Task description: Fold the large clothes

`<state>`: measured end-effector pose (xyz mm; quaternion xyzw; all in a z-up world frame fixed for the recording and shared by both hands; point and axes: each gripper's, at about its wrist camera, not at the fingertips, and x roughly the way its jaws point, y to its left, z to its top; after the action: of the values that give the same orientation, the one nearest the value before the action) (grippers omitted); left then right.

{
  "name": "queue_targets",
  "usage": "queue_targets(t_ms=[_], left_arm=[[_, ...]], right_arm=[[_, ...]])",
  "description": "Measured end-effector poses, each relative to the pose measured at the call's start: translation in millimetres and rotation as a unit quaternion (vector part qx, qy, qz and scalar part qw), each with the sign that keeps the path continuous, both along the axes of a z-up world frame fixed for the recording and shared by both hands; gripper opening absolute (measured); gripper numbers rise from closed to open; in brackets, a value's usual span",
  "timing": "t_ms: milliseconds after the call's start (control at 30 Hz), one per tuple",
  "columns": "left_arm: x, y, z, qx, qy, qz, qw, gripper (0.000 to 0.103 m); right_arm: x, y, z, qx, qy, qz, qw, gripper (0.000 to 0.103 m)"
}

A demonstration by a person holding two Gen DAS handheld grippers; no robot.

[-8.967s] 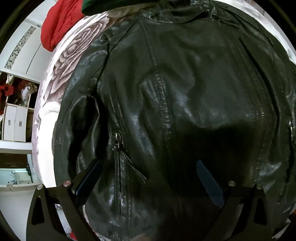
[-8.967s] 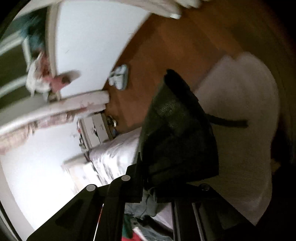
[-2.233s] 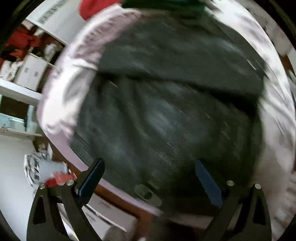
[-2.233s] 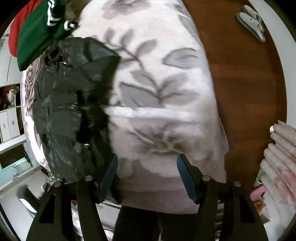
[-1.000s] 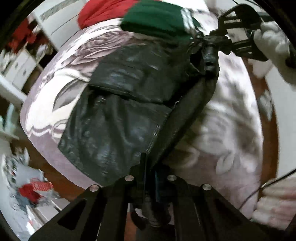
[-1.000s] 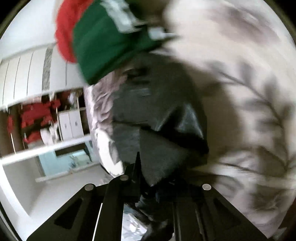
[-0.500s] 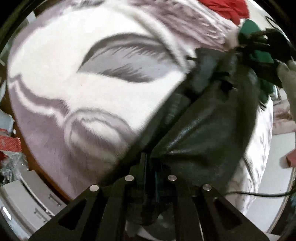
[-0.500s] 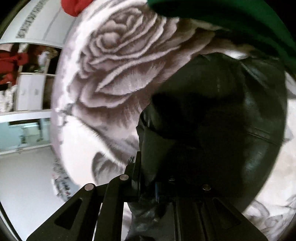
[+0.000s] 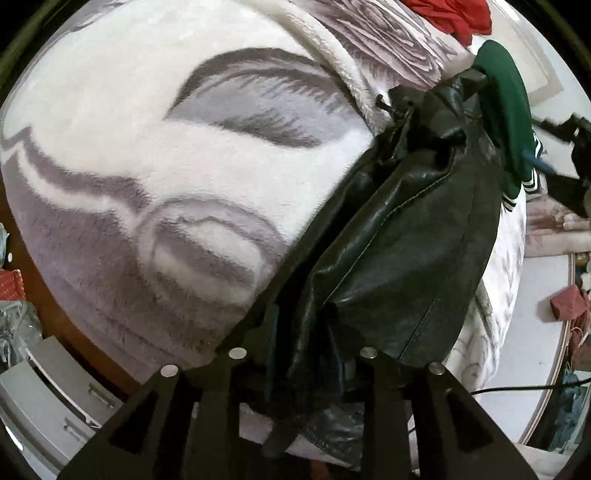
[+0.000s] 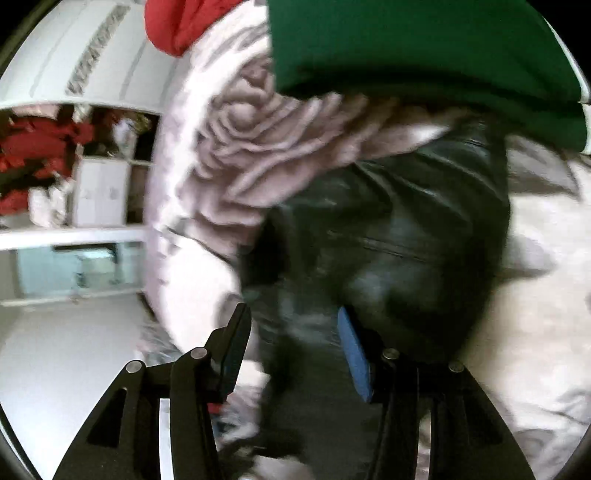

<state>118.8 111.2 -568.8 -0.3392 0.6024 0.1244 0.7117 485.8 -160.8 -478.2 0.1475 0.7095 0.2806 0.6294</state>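
A black leather jacket [image 9: 406,229] lies folded in a long strip on the rose-patterned blanket [image 9: 147,147]. My left gripper [image 9: 306,343] is at its near end. Its jaws are opening, and a bunched edge of the jacket still hangs loosely between the blue pads. In the right wrist view the jacket [image 10: 406,229] is blurred, below and beyond my right gripper [image 10: 295,350]. Those jaws are opening too and stand wide, gripping nothing. The right gripper [image 9: 550,147] also shows at the far end of the jacket in the left wrist view.
A folded green garment [image 10: 406,44] lies at the jacket's far end, with a red garment [image 10: 177,26] behind it. Grey drawers [image 9: 55,398] and brown floor [image 9: 48,306] sit past the blanket's edge. Shelves [image 10: 92,184] stand along the wall.
Both grippers carried the jacket's edge across and over itself, then spread their jaws. The right one has let go and drawn back a little. The left one has barely moved in the last half second.
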Motion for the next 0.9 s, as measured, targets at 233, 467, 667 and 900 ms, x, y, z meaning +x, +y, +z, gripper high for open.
queue_targets(t_ms=[233, 467, 667, 900], left_arm=[[6, 2, 27, 0.053, 0.010, 0.001, 0.9986, 0.059], [63, -20, 54, 0.076, -0.033, -0.010, 0.9965, 0.089], [162, -29, 18, 0.107, -0.038, 0.001, 0.9935, 0.089], [185, 2, -56, 0.064, -0.024, -0.001, 0.9976, 0.103]], right_arm=[[-7, 108, -88, -0.060, -0.016, 0.111, 0.992, 0.040], [0, 53, -52, 0.010, 0.011, 0.069, 0.998, 0.047], [24, -90, -36, -0.018, -0.005, -0.037, 0.999, 0.071], [60, -106, -150, 0.058, 0.086, -0.035, 0.994, 0.092]])
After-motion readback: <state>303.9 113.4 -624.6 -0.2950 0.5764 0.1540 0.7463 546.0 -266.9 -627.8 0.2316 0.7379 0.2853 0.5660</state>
